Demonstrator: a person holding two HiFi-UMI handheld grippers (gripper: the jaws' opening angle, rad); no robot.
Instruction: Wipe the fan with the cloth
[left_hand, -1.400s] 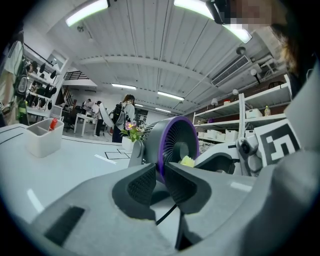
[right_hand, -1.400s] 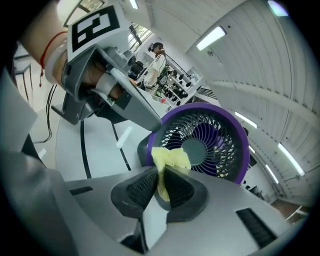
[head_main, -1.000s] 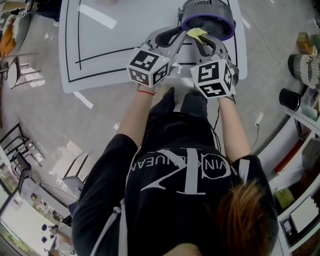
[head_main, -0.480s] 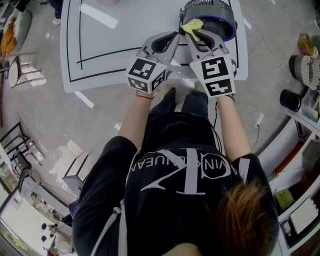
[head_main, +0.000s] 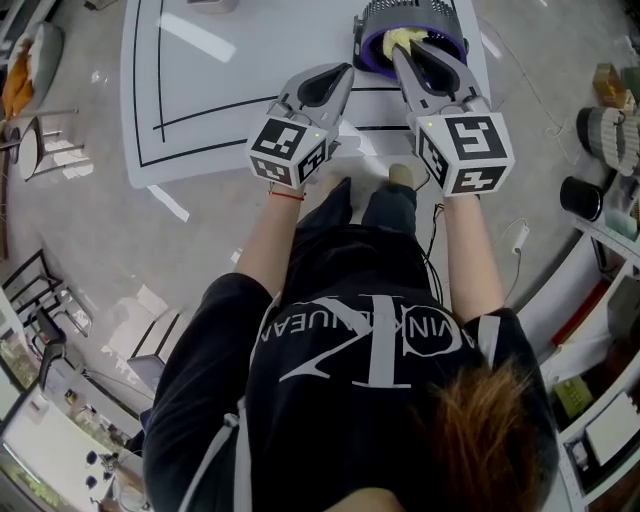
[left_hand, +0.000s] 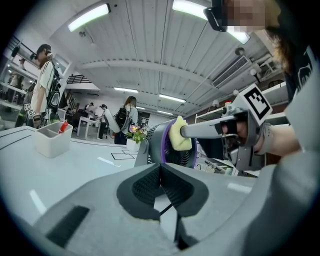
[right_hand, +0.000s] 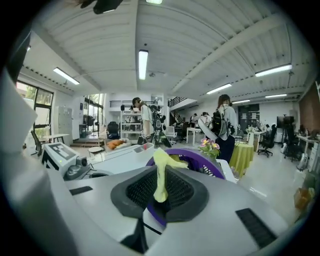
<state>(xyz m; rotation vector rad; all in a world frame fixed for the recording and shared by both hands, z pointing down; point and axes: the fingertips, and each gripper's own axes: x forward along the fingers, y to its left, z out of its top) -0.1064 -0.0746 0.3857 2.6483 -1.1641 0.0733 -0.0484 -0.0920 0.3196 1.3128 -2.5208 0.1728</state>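
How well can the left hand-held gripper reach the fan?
Probably yes: the left hand-held gripper, shut and empty, is close to the fan with only table between; the cloth sits higher, on its rim.

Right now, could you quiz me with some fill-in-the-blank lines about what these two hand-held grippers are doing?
The right hand-held gripper is shut on a ____ cloth.
The cloth touches the fan, whose rim is ____.
The left hand-held gripper is shut and holds ____.
The fan stands on a ____ table.
Missing words: yellow, purple, nothing, white.
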